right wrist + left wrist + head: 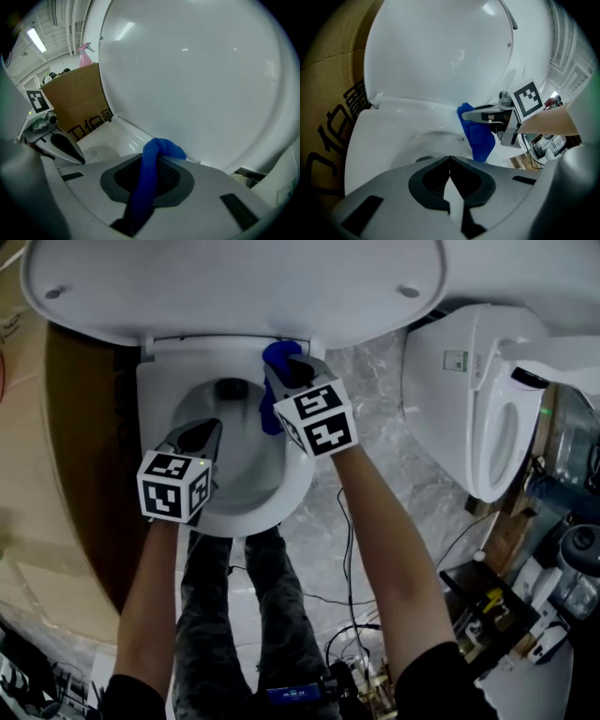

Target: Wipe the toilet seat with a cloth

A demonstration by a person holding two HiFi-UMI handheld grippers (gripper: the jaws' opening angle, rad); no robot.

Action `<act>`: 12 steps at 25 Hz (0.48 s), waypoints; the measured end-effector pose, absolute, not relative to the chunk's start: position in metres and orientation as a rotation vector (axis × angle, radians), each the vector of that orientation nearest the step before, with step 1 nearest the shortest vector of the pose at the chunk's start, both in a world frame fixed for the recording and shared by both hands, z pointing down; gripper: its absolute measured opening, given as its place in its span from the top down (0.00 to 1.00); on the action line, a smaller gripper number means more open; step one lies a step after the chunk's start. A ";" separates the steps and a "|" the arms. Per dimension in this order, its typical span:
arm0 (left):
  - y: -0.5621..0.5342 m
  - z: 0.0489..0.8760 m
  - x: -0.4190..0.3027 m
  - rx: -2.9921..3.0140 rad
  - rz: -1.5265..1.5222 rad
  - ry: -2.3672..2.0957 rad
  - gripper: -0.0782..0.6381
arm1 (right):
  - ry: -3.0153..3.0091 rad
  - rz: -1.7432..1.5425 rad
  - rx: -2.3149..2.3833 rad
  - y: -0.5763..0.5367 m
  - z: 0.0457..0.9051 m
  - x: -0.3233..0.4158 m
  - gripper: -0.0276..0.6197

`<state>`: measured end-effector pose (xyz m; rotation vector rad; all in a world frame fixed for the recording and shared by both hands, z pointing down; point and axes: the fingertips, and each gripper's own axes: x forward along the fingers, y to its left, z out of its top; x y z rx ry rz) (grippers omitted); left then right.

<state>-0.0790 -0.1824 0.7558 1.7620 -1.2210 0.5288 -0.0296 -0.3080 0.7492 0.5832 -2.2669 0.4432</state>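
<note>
1. Blue cloth (274,360): bunched and clamped in the right hand-held gripper (286,371), whose jaws are closed down on it. A loop sticks out past the tips and a tail hangs below.
2. Position: the cloth sits at 1 o'clock on the toilet seat (298,474), at the back right just under the raised lid (234,287). It looks to be touching the white surface there. I can't tell if that ring is the seat proper or bare bowl rim.
3. Left hand-held gripper (200,434): jaws fully together with nothing between them, hovering over the bowl at about 9 o'clock.
4. Progress (judgement): the wipe is in hand at the back right corner. There are no streaks, wet sheen or dirt to show which parts are covered, so I'd count the arc from 3 through 6 to 11 o'clock as left to do.
5. Writing:
   - Cardboard box (79,101) at 9 o'clock of the toilet has dark printed Chinese characters, partly cut off, so I'm not reading them off.
   - Second toilet (487,399) at 3 o'clock has a small green label, too small to read.
   - Both hand-held grippers carry black-and-white square markers only, with no text.
</note>
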 end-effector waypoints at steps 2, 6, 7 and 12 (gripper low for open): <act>-0.182 0.756 -0.086 1.752 0.515 -1.227 0.87 | -2.274 0.430 0.562 -0.306 0.747 -0.045 0.87; -0.180 0.757 -0.096 1.741 0.493 -1.231 0.87 | -2.295 0.399 0.523 -0.300 0.747 -0.071 0.87; -0.178 0.757 -0.098 1.739 0.492 -1.232 0.87 | -2.299 0.396 0.516 -0.298 0.747 -0.076 0.87; -0.168 0.757 -0.109 1.711 0.474 -1.243 0.87 | -2.307 0.383 0.460 -0.288 0.746 -0.108 0.87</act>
